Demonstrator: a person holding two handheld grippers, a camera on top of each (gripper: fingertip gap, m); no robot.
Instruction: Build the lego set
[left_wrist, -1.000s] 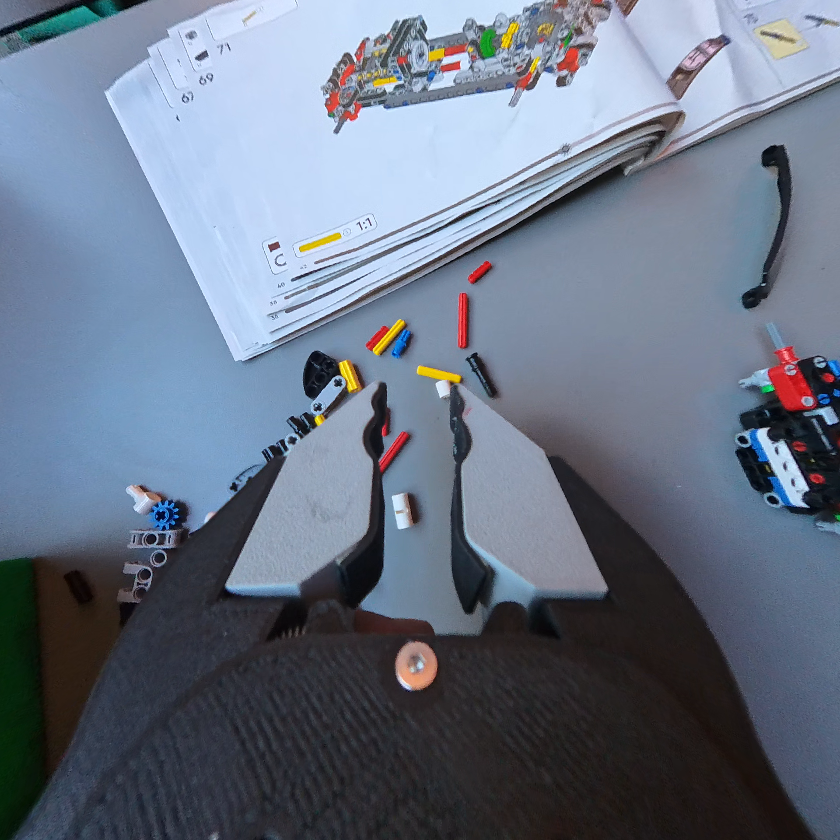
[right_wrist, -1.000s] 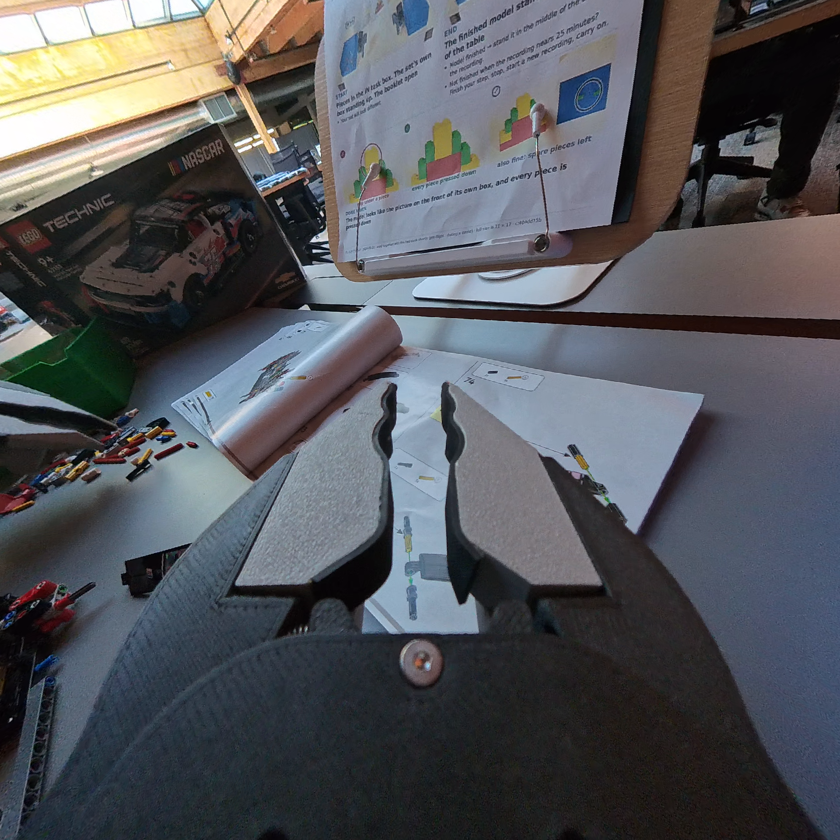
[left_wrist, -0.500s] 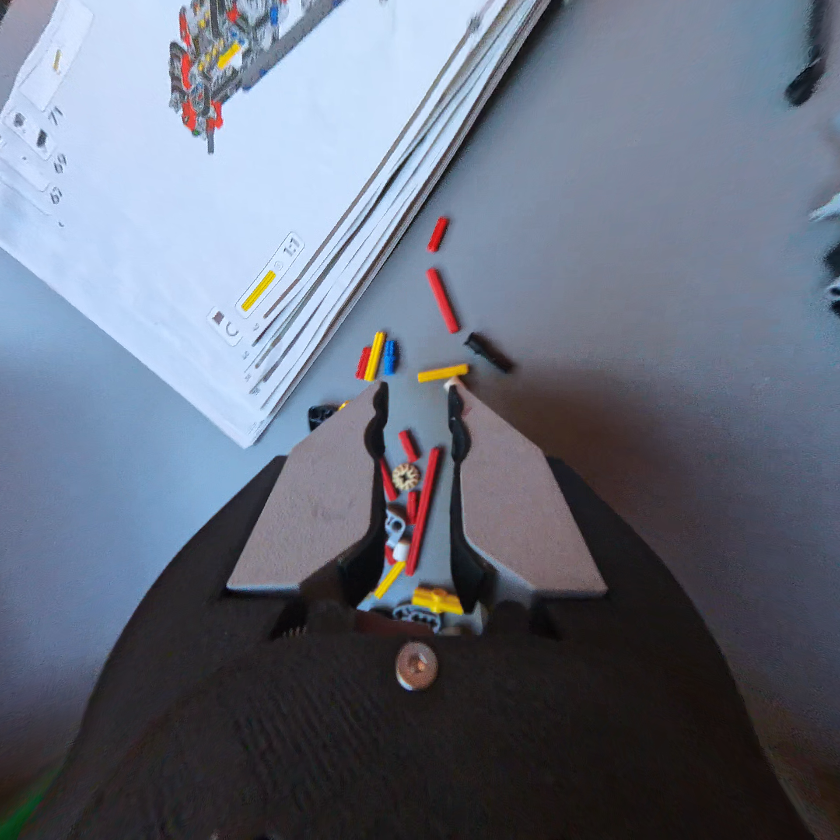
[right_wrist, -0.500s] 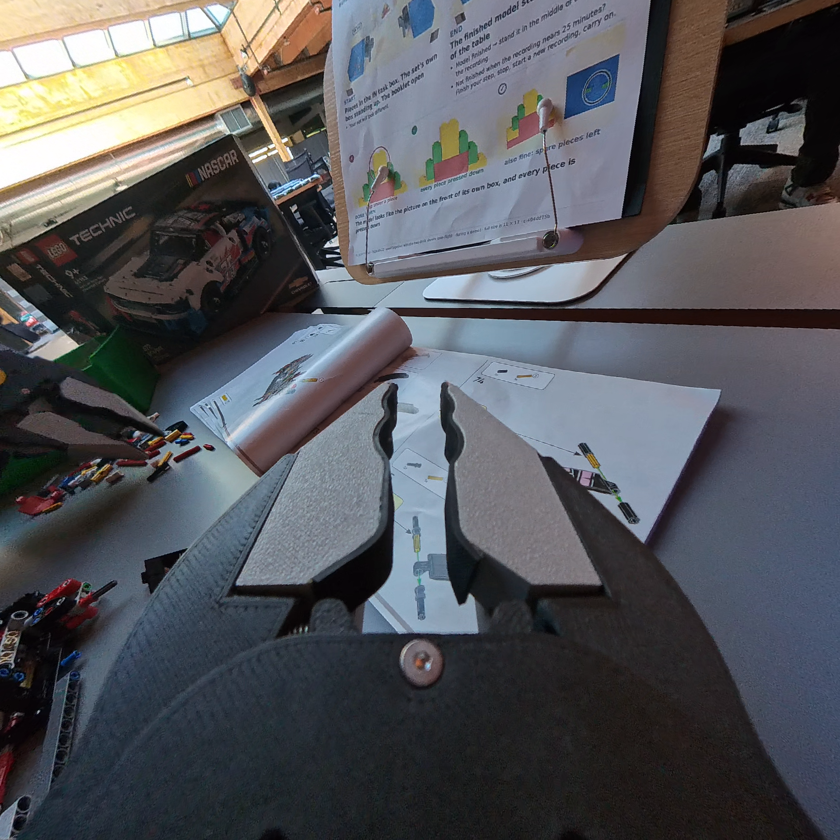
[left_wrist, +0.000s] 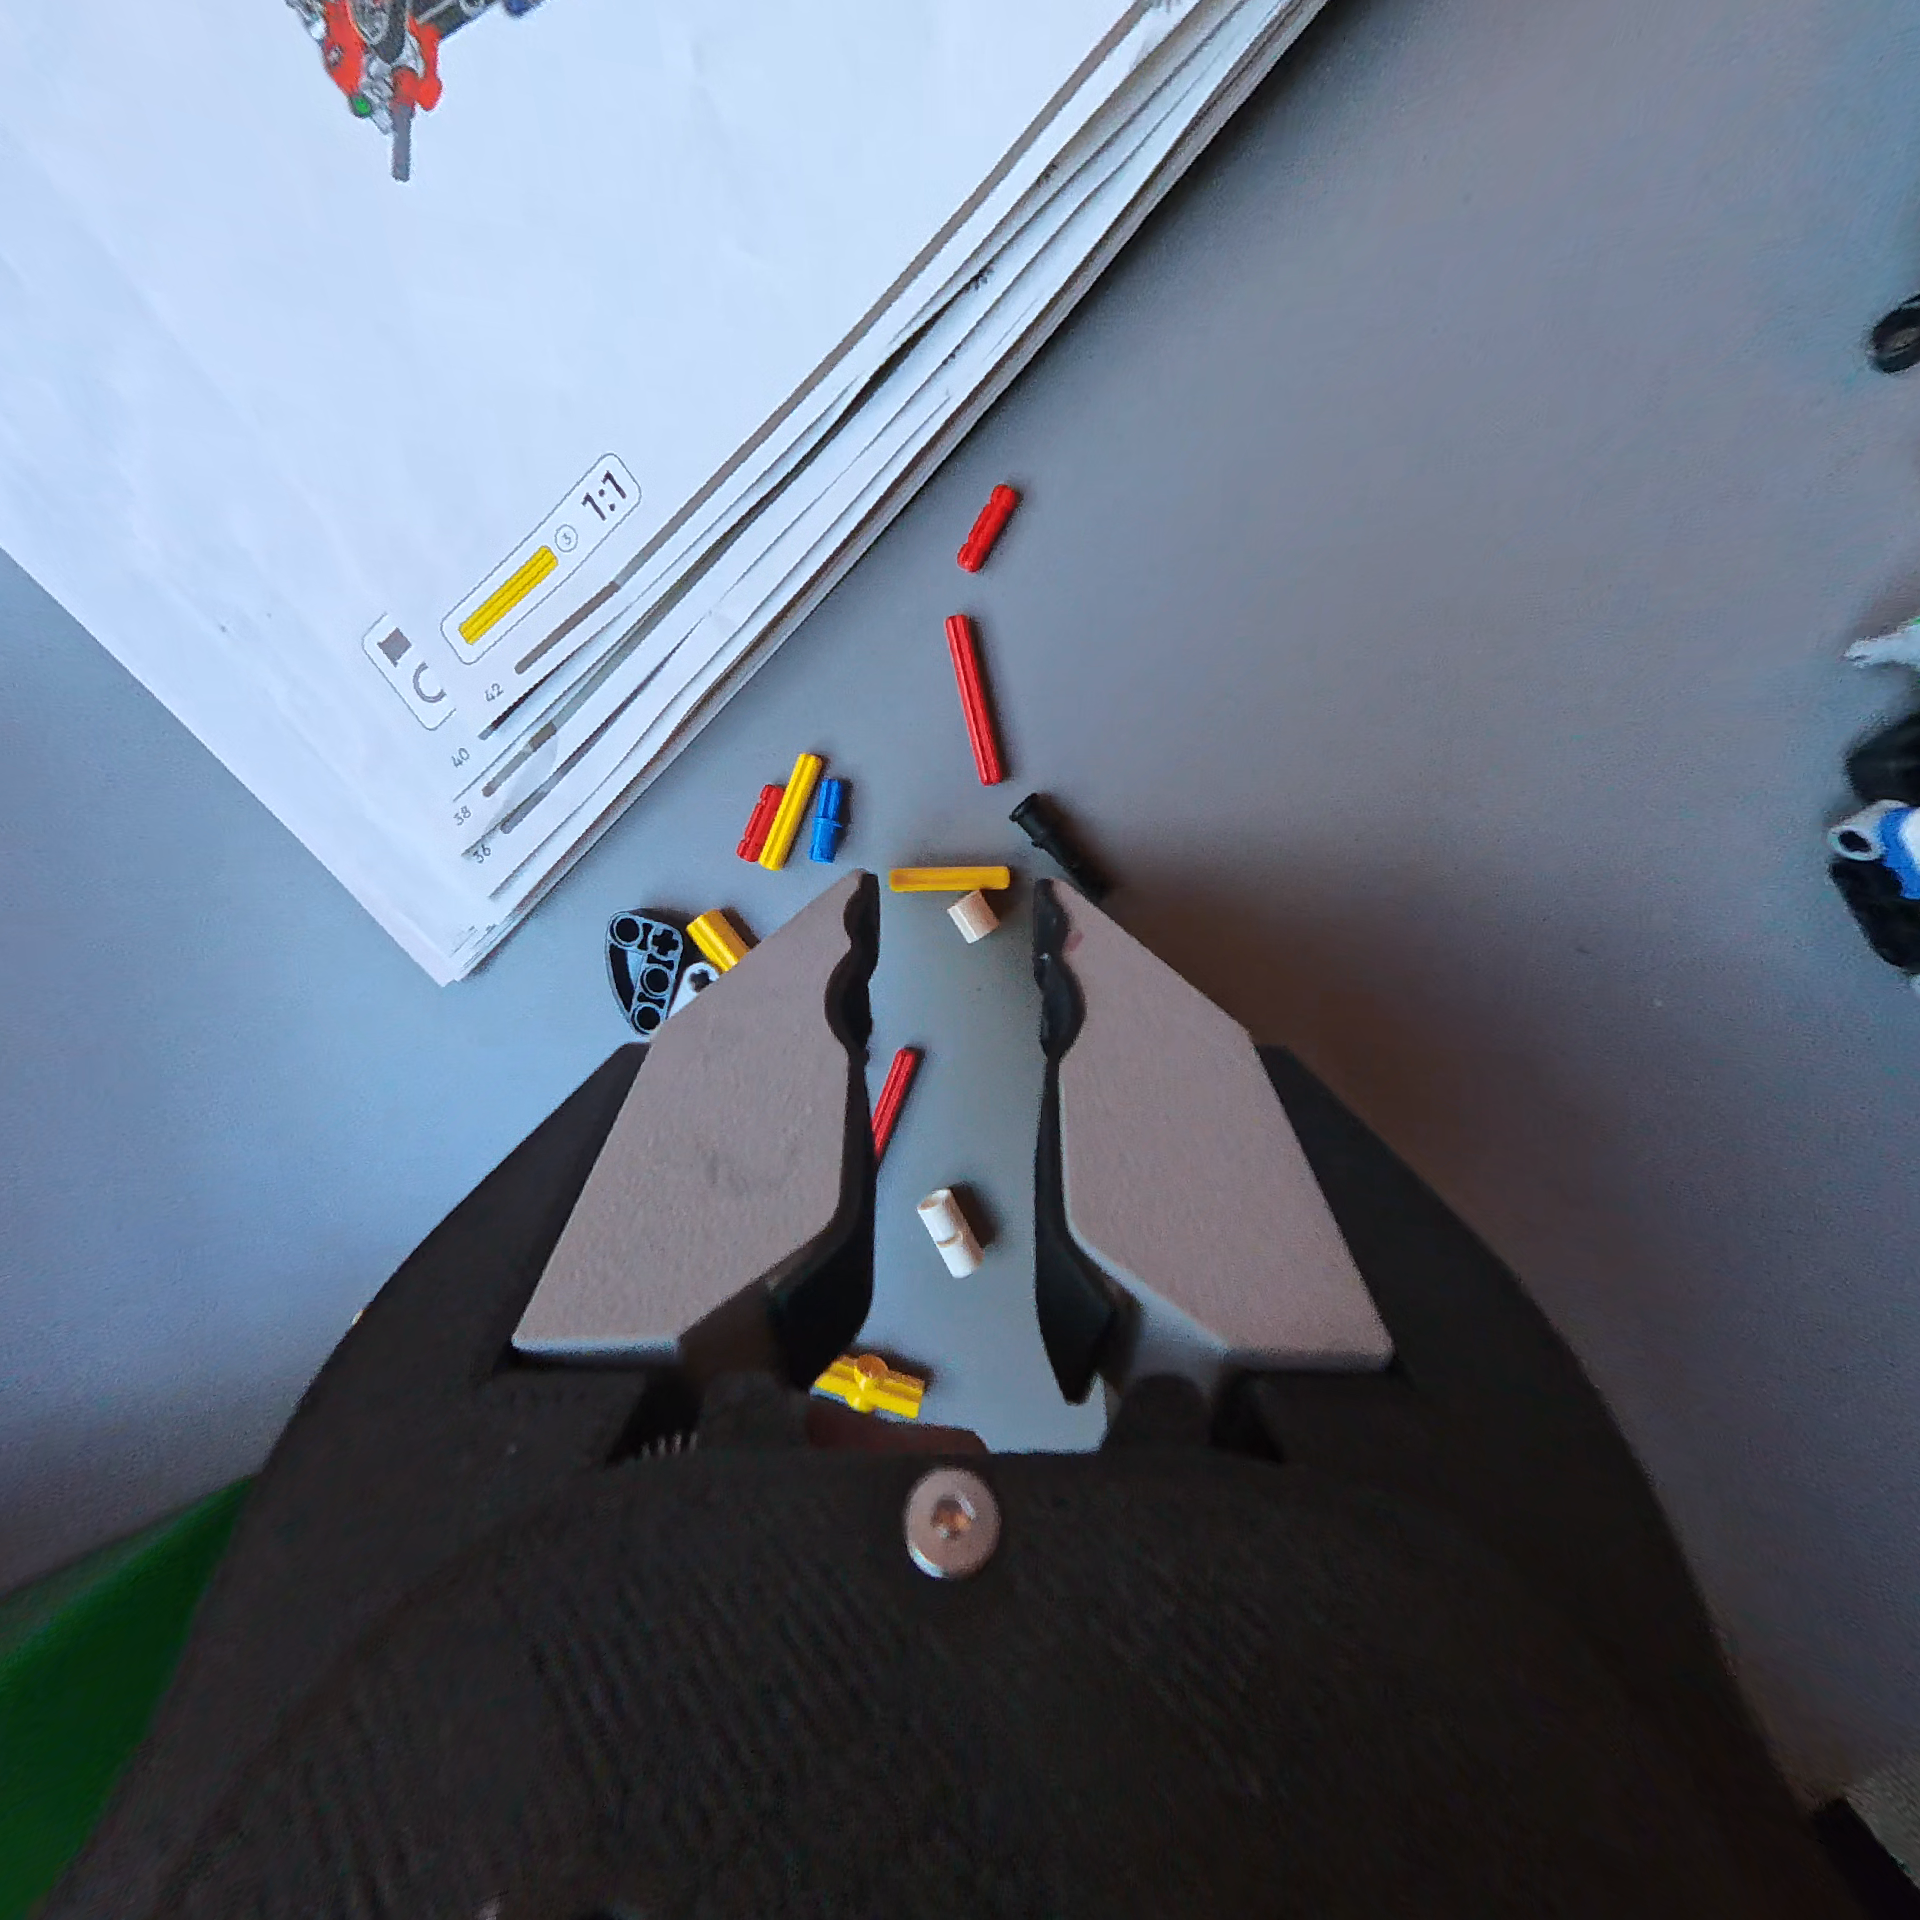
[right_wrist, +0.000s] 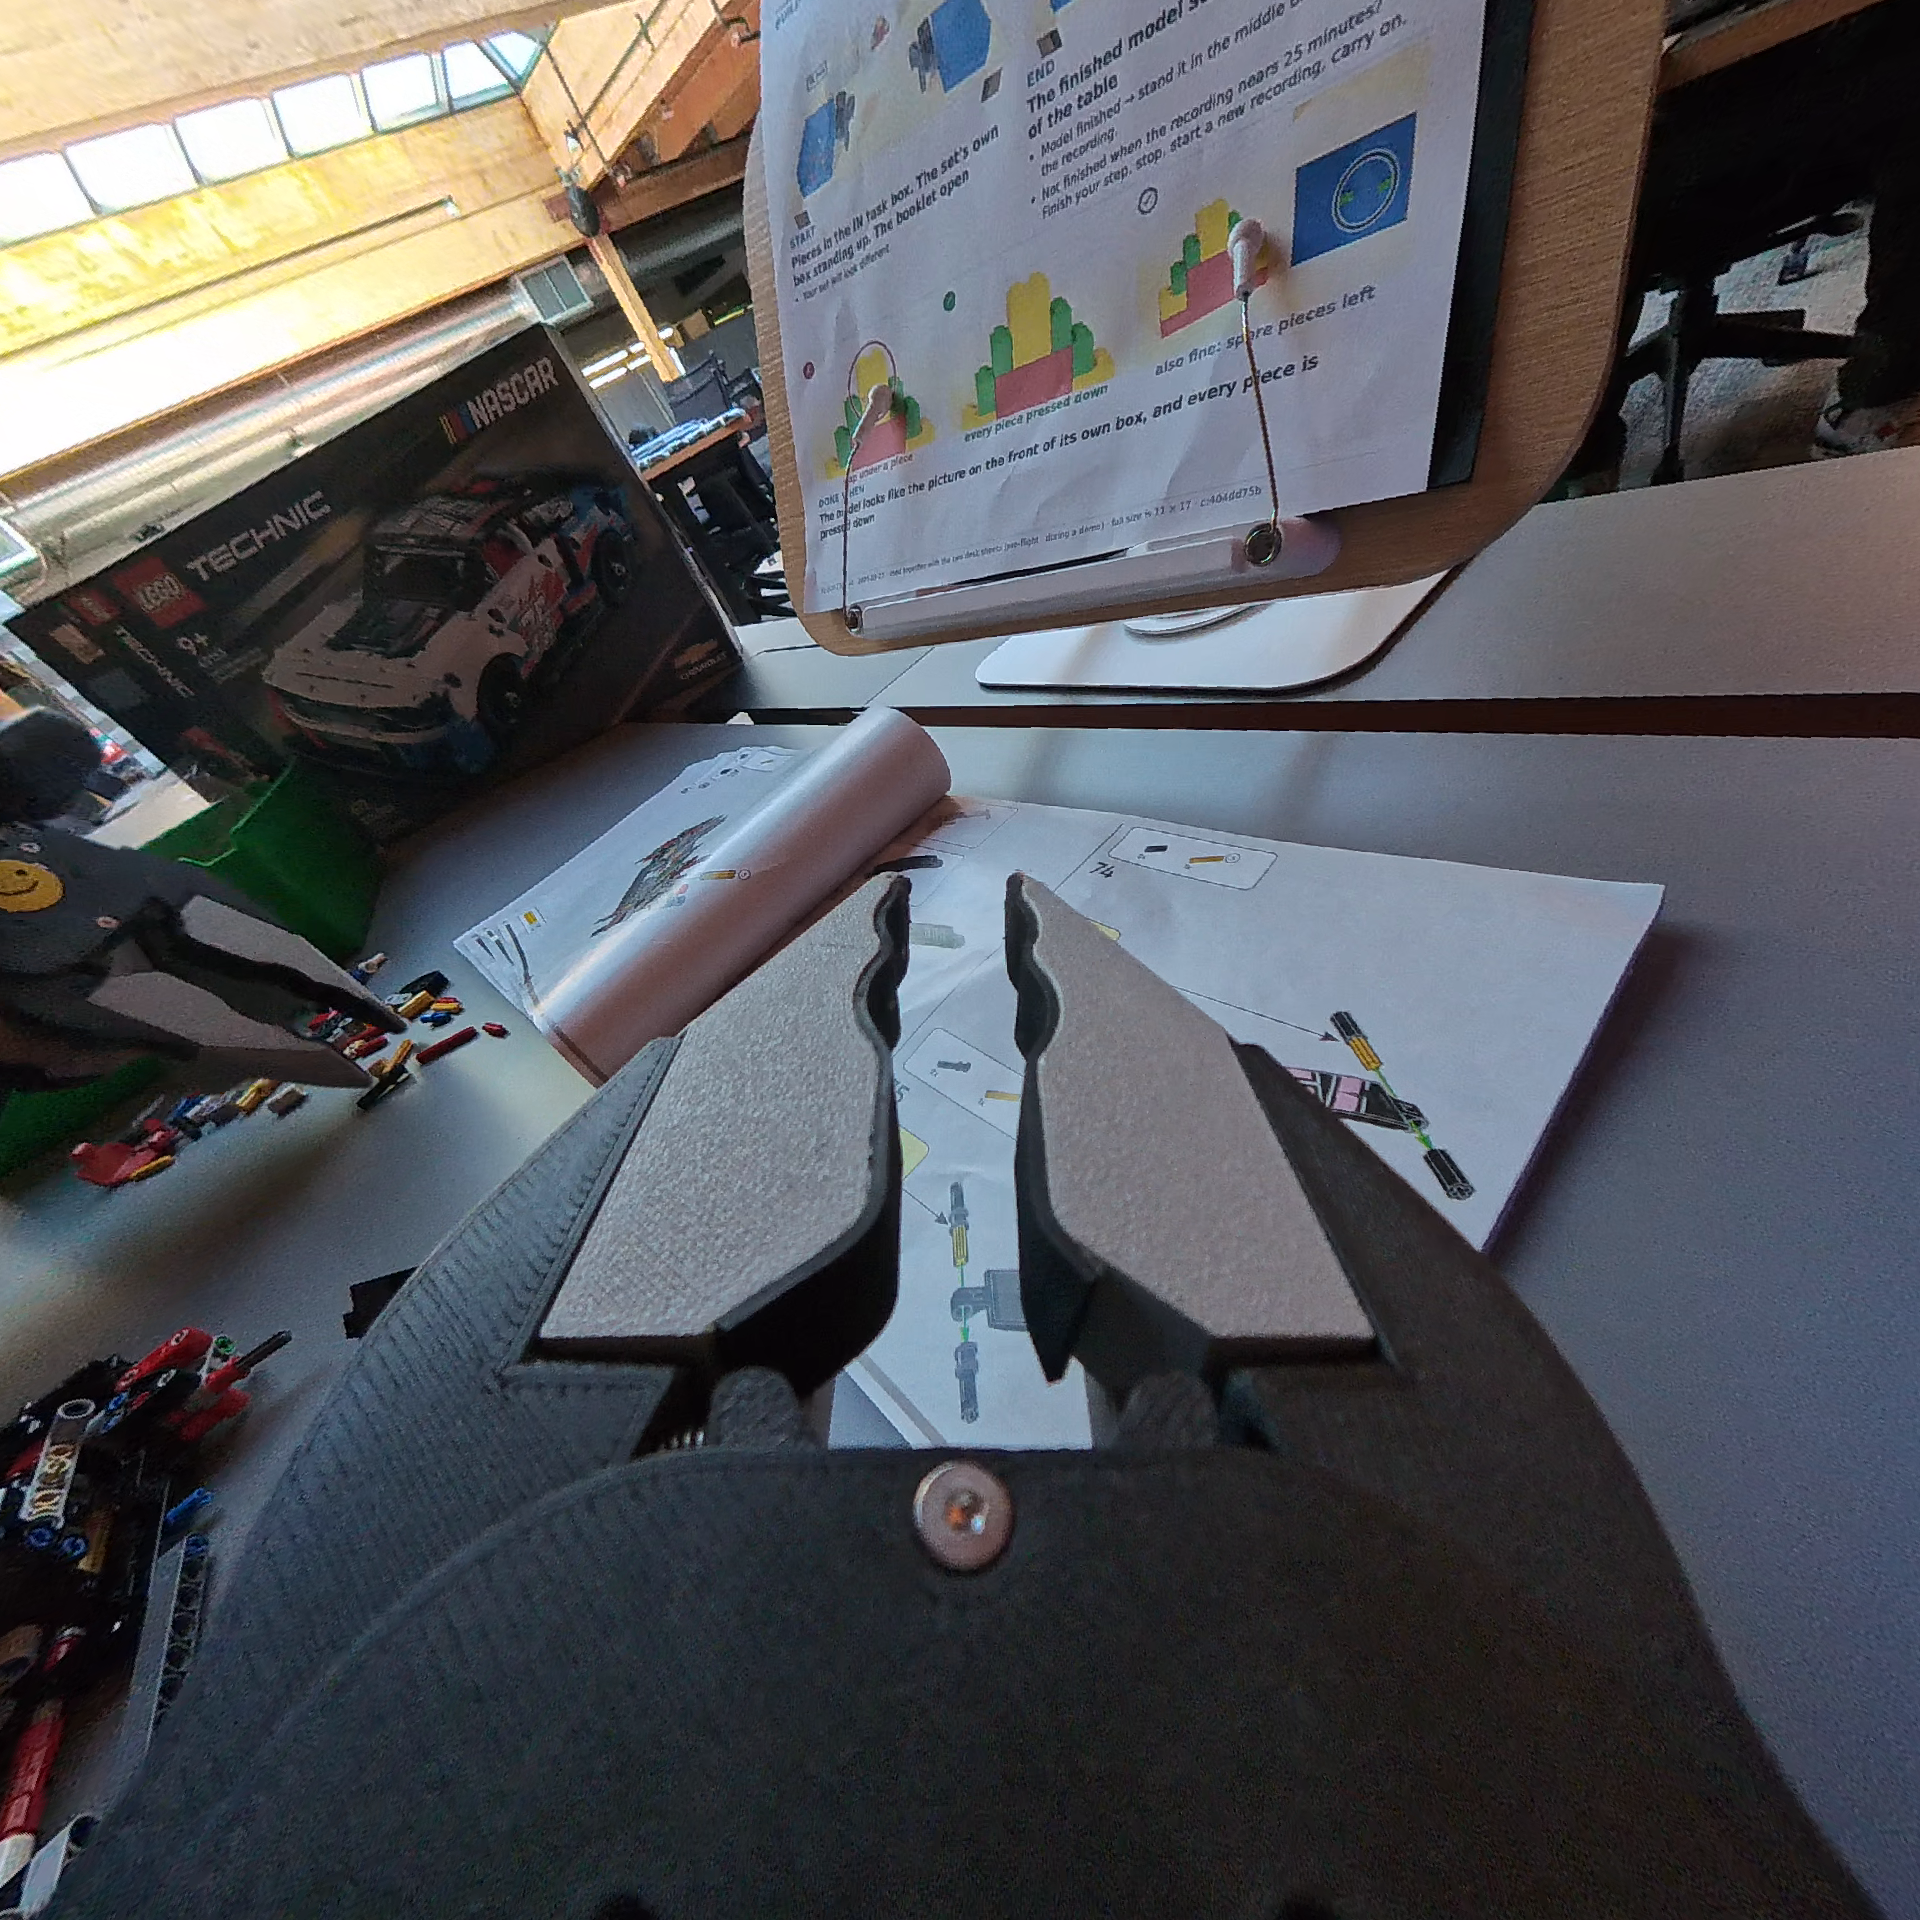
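Jaws apart; yellow axle (left_wrist: 948, 878) crosswise.

Left view: booklet (left_wrist: 436, 343) is running off the top and left edges; the red rod (left_wrist: 894, 1099) and black plate (left_wrist: 646, 966) are sitting partly hidden behind the left tongs (left_wrist: 951, 914). Right view: the half-built model (right_wrist: 73, 1475) is getting cut by the left edge, loose pieces (right_wrist: 416, 1023) too small to tell.

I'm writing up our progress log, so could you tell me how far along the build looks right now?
Done: a partly built model lies at the table's left edge. In hand: nothing; the left gripper hovers open over loose pieces, a cream bush between its tips, and the right gripper hangs open above the instruction booklet. Left: many pieces lie scattered.
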